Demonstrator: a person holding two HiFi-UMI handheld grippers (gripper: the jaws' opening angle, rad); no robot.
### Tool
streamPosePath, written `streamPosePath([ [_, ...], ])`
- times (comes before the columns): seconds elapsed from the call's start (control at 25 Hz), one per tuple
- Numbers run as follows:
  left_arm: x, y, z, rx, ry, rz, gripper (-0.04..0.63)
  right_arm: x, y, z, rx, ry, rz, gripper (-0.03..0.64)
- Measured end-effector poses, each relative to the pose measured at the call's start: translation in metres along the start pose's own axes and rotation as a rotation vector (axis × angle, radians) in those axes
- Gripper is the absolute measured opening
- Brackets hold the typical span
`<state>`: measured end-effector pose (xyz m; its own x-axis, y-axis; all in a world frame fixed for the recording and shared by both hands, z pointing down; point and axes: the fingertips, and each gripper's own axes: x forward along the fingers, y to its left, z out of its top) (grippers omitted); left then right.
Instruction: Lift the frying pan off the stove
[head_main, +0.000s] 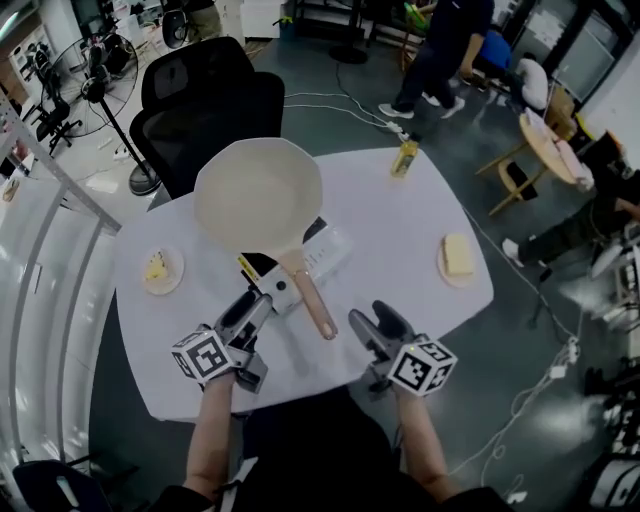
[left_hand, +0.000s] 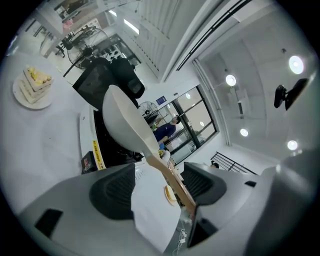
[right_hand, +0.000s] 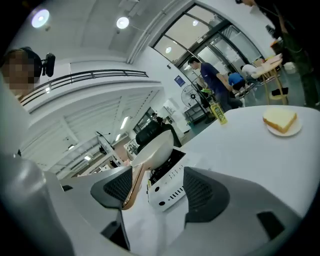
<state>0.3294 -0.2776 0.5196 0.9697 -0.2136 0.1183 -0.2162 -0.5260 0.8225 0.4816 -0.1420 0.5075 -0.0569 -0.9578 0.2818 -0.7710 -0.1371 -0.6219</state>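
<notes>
Basically, L to R on the white desk: plate w/ cake, left gripper, frying pan sitting on the stove at centre, right gripper, yellow bottle at the far edge, plate w/ bread. The pan's handle points toward the person, between the grippers, held by neither. Head view doesn't show the gaps well. Left gripper view does: its fingers stand wide apart, nothing clamped. Right gripper view: fingers wide apart too, empty; it shows bottle + bread, not the cake. Count: 1 pan, 1 stove, 2 plates, 1 bottle, 2 grippers.
</notes>
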Motion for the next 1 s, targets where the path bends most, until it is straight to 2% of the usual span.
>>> streamPosePath([
  [0.16, 0.006, -0.005, 0.0, -0.067, -0.024, 0.001, 0.288, 0.016, 0.007, 0.006, 0.033, 0.07, 0.104, 0.308],
  [0.28, 0.017, -0.006, -0.001, -0.078, -0.019, -0.016, 0.288, 0.028, 0.012, 0.008, 0.044, 0.122, 0.173, 0.308],
  [0.48, 0.029, -0.012, -0.001, -0.109, -0.013, -0.011, 0.288, 0.041, 0.02, -0.001, 0.026, 0.217, 0.253, 0.308],
  [0.6, 0.04, -0.008, -0.006, -0.098, 0.014, -0.015, 0.288, 0.046, 0.027, -0.009, 0.056, 0.266, 0.303, 0.308],
  [0.76, 0.057, -0.004, -0.006, -0.142, 0.012, -0.027, 0.288, 0.053, 0.029, -0.027, 0.096, 0.349, 0.354, 0.308],
  [1.0, 0.081, 0.003, -0.001, -0.183, 0.046, -0.065, 0.288, 0.067, 0.049, -0.041, 0.065, 0.436, 0.416, 0.308],
])
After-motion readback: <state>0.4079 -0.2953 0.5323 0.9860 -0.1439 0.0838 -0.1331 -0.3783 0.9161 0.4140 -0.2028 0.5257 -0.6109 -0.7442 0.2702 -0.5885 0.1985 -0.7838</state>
